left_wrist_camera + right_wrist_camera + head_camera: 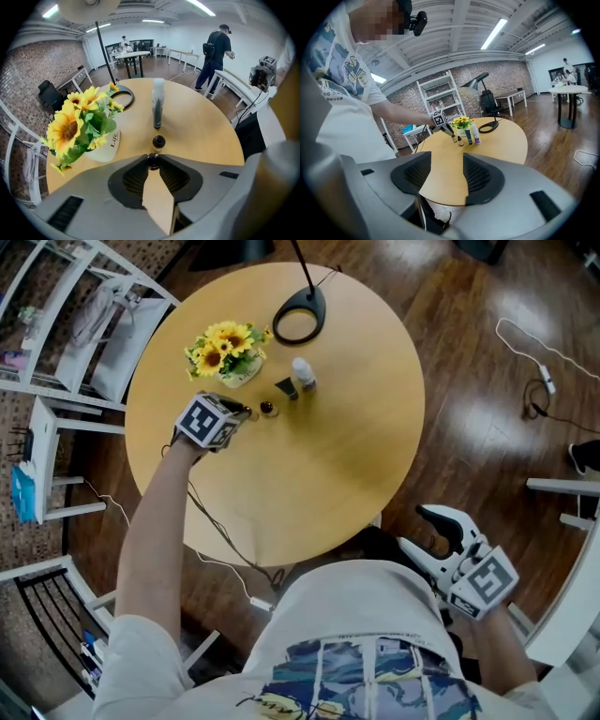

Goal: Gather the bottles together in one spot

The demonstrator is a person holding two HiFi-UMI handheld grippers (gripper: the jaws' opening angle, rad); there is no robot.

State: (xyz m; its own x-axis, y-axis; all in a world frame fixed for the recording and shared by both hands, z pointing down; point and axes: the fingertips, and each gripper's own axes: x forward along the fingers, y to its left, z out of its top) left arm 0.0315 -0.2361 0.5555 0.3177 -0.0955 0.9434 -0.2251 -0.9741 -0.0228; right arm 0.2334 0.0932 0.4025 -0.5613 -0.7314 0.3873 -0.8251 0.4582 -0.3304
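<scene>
1. Now, the left tool (242,412) is pressed together on the cap of a small brown bottle (153,160). It points steeply down at the round surface (356,456).
2. A second small bottle (158,142), black-capped, stands just beside the pinched one.
3. A dark tube (286,387) and a white bottle (303,374) stand upright just past it, near the sunflower pot (228,354).
4. The lamp base (300,317) sits behind the group.
5. The right tool (446,174) is spread with nothing between its jaws. It is held off the surface, over the wooden floor (487,399).

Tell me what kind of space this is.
Probably an open-plan office or lab workspace: strip lights overhead, a brick wall lined with white shelving, and more desks beyond the round wooden table.
</scene>
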